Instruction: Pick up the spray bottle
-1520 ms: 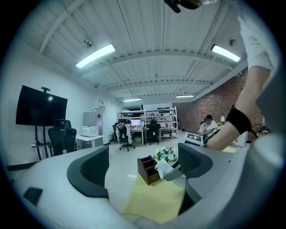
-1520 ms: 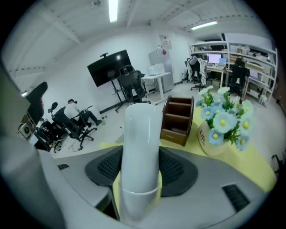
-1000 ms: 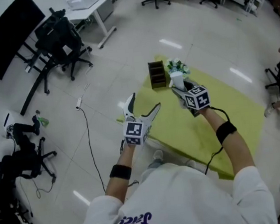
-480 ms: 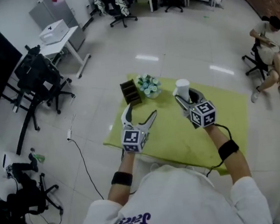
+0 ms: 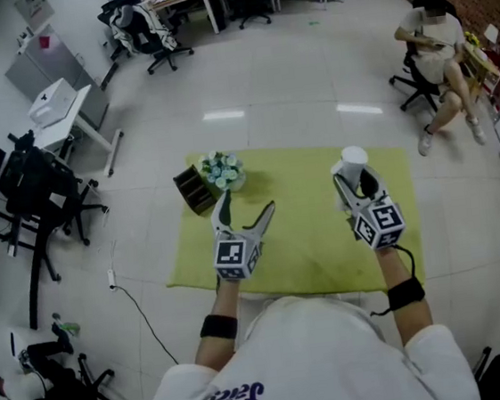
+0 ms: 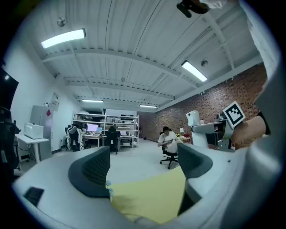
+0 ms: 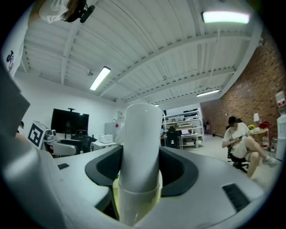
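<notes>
The spray bottle (image 5: 353, 157) is a white cylinder standing upright between the jaws of my right gripper (image 5: 355, 178), near the far right edge of the yellow-green table (image 5: 308, 237). In the right gripper view the bottle (image 7: 142, 147) fills the gap and both dark pads press its sides, so the right gripper (image 7: 142, 176) is shut on it. My left gripper (image 5: 247, 206) hovers over the table's left half, its jaws wide open with nothing between them. In the left gripper view, the left gripper (image 6: 143, 167) has only the yellow tabletop between its pads.
A brown box organiser (image 5: 193, 189) and a small pot of pale flowers (image 5: 222, 168) stand at the table's far left corner. A person sits on a chair (image 5: 432, 39) at the far right. Black office chairs (image 5: 38, 192) and a floor cable (image 5: 137, 306) lie to the left.
The right gripper has carried the white bottle rightward, away from the flower pot. The head view has swung round the table. The left gripper stays open.
</notes>
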Motion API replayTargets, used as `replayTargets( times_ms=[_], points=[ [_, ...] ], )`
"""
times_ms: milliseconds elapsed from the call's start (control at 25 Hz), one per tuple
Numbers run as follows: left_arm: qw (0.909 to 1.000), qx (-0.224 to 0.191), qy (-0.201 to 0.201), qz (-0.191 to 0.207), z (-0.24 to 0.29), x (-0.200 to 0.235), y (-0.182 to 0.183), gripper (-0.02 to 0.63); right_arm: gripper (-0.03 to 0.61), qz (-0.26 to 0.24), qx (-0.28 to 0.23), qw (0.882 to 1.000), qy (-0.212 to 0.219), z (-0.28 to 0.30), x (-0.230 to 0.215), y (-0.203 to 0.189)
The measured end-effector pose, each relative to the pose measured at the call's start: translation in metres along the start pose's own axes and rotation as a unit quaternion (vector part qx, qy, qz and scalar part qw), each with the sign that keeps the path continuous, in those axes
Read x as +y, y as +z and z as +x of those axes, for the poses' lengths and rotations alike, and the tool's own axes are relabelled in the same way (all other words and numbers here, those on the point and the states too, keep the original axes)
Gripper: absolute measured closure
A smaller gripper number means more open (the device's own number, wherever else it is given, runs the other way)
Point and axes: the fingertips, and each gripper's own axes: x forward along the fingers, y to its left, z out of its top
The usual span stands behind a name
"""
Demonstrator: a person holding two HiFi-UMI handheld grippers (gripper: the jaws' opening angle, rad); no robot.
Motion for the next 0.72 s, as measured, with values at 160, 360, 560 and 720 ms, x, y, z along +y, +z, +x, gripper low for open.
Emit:
replayTargets(
  times_ms=[160,360,560,720],
  points=[
    [0.9998,-0.002,-0.018,0.001,0.017,-0.017,0.004,0.132,0.325,-0.01,-0.021,0.998,-0.059,-0.038,-0.03,0.004],
    [0.9997,0.006,-0.025,0.003,0.021,-0.026,0.003,0.132,0.325,-0.037,-0.014,0.992,-0.117,-0.075,-0.05,-0.016],
    [0.9999,0.0,-0.009,0.007,0.014,-0.03,0.007,0.132,0.325,-0.04,-0.021,0.988,-0.149,-0.1,-0.053,-0.031],
    [0.9996,-0.01,0.009,0.023,0.004,-0.036,0.01,0.132,0.327,-0.037,-0.011,0.987,-0.158,-0.112,-0.041,-0.035]
  ],
)
